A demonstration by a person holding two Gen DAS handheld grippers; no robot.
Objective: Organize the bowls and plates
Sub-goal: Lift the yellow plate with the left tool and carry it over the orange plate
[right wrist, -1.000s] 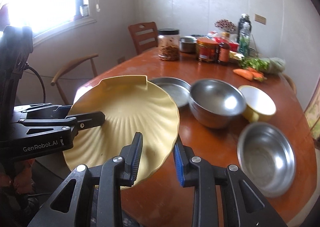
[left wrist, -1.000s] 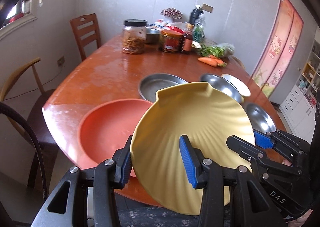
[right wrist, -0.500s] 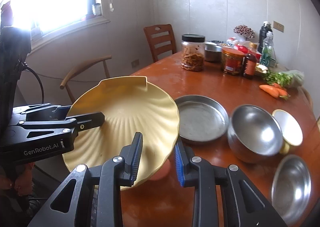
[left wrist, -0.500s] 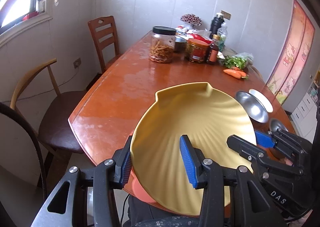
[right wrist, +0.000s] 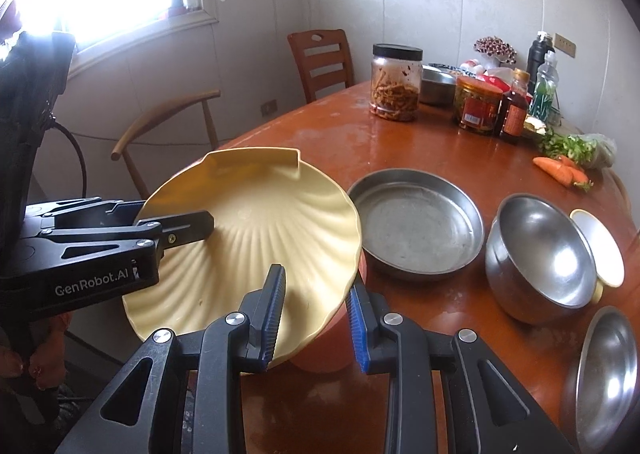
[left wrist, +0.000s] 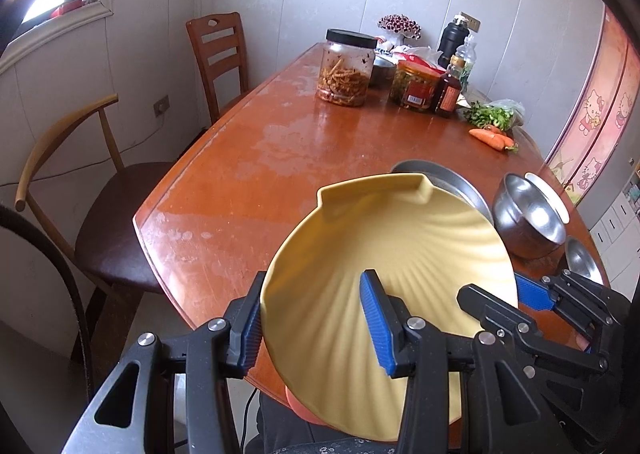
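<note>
Worn red-brown dining table [right wrist: 320,142]; jars and carrots at the far end, steel pan [right wrist: 416,222], steel bowl [right wrist: 540,254] and a shallow steel dish [right wrist: 604,374] nearer. Yellow shell-shaped plate [left wrist: 384,254] held tilted over the near table edge, an orange bowl [right wrist: 320,354] partly visible beneath. Left gripper [left wrist: 312,322] clamps the plate's left rim, right gripper [right wrist: 316,318] its right rim, both sets of jaws closed on it.

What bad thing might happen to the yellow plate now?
1. The yellow plate is tilted and held only at its rim by the left gripper and right gripper; if either grip slips, it may drop.
2. Part of it hangs past the table edge, so it might fall to the floor.
3. The steel pan sits close beside it; swinging the plate may bump it.
</note>
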